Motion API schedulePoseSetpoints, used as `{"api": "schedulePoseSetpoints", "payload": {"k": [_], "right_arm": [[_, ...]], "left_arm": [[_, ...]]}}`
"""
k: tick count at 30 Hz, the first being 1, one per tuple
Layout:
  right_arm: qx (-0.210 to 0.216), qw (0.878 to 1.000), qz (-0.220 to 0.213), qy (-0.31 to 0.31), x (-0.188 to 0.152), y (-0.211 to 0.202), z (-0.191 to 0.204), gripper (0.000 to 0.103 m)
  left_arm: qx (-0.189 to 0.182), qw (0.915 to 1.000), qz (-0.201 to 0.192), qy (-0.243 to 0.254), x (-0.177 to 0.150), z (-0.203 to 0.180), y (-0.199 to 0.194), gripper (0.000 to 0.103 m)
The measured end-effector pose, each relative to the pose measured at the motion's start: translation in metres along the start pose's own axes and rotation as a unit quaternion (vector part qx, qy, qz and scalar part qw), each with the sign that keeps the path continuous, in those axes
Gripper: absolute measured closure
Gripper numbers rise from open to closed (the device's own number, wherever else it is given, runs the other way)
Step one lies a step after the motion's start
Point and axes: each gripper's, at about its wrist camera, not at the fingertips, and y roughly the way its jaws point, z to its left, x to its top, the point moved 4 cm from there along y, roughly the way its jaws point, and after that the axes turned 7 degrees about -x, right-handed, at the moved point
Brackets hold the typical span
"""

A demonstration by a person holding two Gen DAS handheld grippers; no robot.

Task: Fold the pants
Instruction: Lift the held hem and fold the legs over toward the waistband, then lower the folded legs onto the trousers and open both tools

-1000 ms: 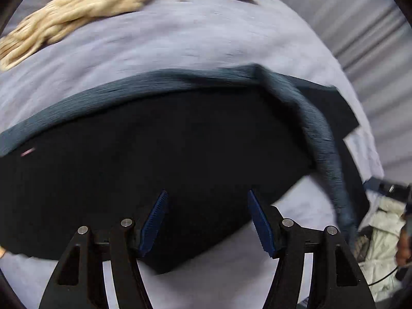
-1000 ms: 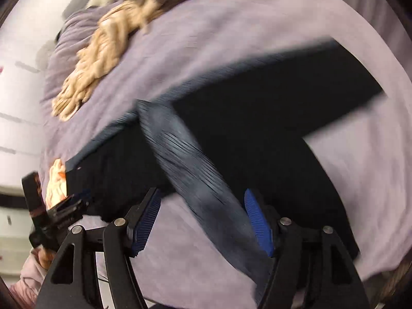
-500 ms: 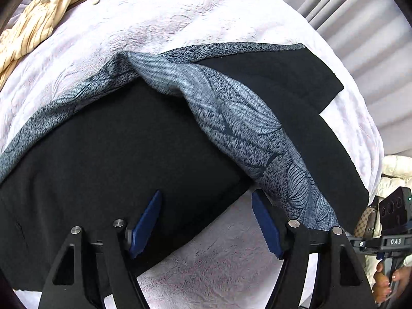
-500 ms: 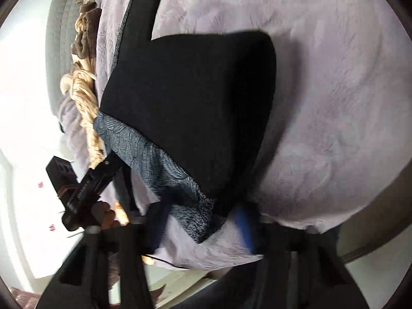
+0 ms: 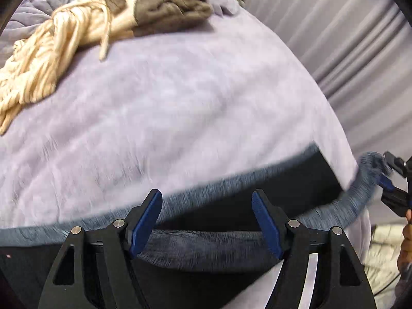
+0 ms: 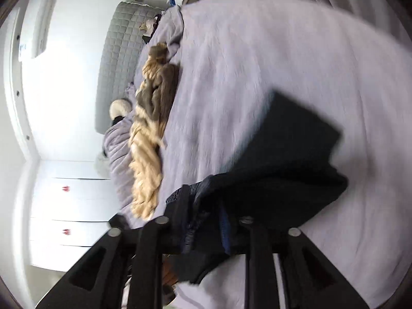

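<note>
While right tongs (image 6: 206,226) pinch the pants (image 6: 291,154), left tongs (image 5: 207,221) gape.

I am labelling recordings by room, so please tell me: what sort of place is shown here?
Most likely a bedroom. A lilac plush bedspread covers a wide bed, a grey quilted headboard stands at its end, and white drawer fronts line the wall beside it.

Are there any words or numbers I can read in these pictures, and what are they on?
No words or numbers can be read.
Small red marks on the white drawers: too small and blurred to read.
A paper on the white wall: blurred, unreadable.
The black pants and the purple blanket: no writing shows.
</note>
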Motion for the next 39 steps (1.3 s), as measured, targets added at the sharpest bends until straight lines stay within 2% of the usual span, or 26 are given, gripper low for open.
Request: {"api": "schedulePoseSetpoints", "payload": {"k": [2, 3, 6, 8, 9, 12, 14, 16, 17, 19, 22, 23, 24, 25, 26, 28, 29, 32, 35, 37, 39], "right_arm": [[-0.027, 0.999, -0.009, -0.021, 0.030, 0.006, 0.008, 0.039], [-0.046, 0.998, -0.015, -0.037, 0.042, 0.007, 0.014, 0.035], [-0.076, 0.993, -0.021, -0.088, 0.050, 0.007, 0.031, 0.034], [-0.087, 0.991, -0.011, -0.098, 0.040, 0.011, 0.028, 0.035], [-0.098, 0.991, 0.003, -0.096, 0.025, 0.016, 0.015, 0.035], [-0.106, 0.990, 0.059, -0.072, -0.014, 0.042, -0.024, 0.048], [-0.117, 0.988, 0.097, -0.035, -0.037, 0.069, -0.054, 0.052], [-0.110, 0.988, 0.104, -0.011, -0.044, 0.087, -0.070, 0.055], [-0.106, 0.989, 0.104, -0.002, -0.046, 0.094, -0.074, 0.064], [-0.091, 0.990, 0.104, 0.017, -0.044, 0.105, -0.076, 0.094], [-0.073, 0.992, 0.097, -0.023, -0.046, 0.094, -0.055, 0.094], [-0.080, 0.991, 0.101, -0.040, -0.051, 0.088, -0.053, 0.094], [-0.095, 0.989, 0.105, -0.049, -0.055, 0.085, -0.057, 0.094], [-0.131, 0.983, 0.118, -0.054, -0.061, 0.089, -0.069, 0.094], [-0.147, 0.979, 0.130, -0.046, -0.064, 0.094, -0.082, 0.090], [-0.127, 0.982, 0.137, -0.005, -0.064, 0.091, -0.095, 0.084], [-0.122, 0.984, 0.130, 0.001, -0.063, 0.084, -0.095, 0.081], [-0.145, 0.985, 0.082, -0.051, -0.057, 0.047, -0.079, 0.080], [-0.161, 0.982, 0.027, -0.098, -0.042, 0.015, -0.058, 0.080], [-0.161, 0.980, 0.019, -0.117, -0.026, 0.016, -0.050, 0.080], [-0.176, 0.974, 0.027, -0.143, -0.006, 0.037, -0.039, 0.080]], "left_arm": [[0.012, 0.9996, -0.024, -0.009, 0.013, 0.005, -0.011, 0.031], [0.015, 0.9994, -0.029, -0.012, 0.012, 0.011, -0.021, 0.031], [0.034, 0.9987, -0.032, -0.023, -0.002, 0.036, -0.040, 0.025], [0.056, 0.9979, -0.016, -0.029, -0.023, 0.055, -0.045, 0.025], [0.068, 0.9971, -0.007, -0.034, -0.038, 0.066, -0.046, 0.025], [0.102, 0.9928, 0.028, -0.056, -0.080, 0.094, -0.040, 0.025], [0.116, 0.9890, 0.051, -0.077, -0.107, 0.112, -0.037, 0.025], [0.126, 0.9856, 0.066, -0.091, -0.125, 0.125, -0.035, 0.025], [0.130, 0.9845, 0.070, -0.094, -0.130, 0.129, -0.033, 0.025], [0.142, 0.9818, 0.083, -0.094, -0.142, 0.136, -0.033, 0.025], [0.144, 0.9808, 0.095, -0.091, -0.162, 0.140, -0.035, 0.025], [0.144, 0.9804, 0.100, -0.090, -0.167, 0.141, -0.034, 0.025], [0.144, 0.9805, 0.102, -0.087, -0.172, 0.141, -0.033, 0.025], [0.147, 0.9801, 0.105, -0.082, -0.174, 0.140, -0.033, 0.025], [0.151, 0.9795, 0.109, -0.077, -0.174, 0.138, -0.034, 0.025], [0.145, 0.9811, 0.108, -0.069, -0.170, 0.131, -0.039, 0.025], [0.137, 0.9830, 0.101, -0.067, -0.167, 0.128, -0.043, 0.025], [0.118, 0.9890, 0.079, -0.043, -0.148, 0.109, -0.046, 0.025], [0.094, 0.9934, 0.061, -0.023, -0.122, 0.085, -0.027, 0.025], [0.088, 0.9946, 0.052, -0.016, -0.102, 0.069, -0.002, 0.025], [0.087, 0.9949, 0.047, -0.020, -0.087, 0.059, 0.022, 0.025]]}}
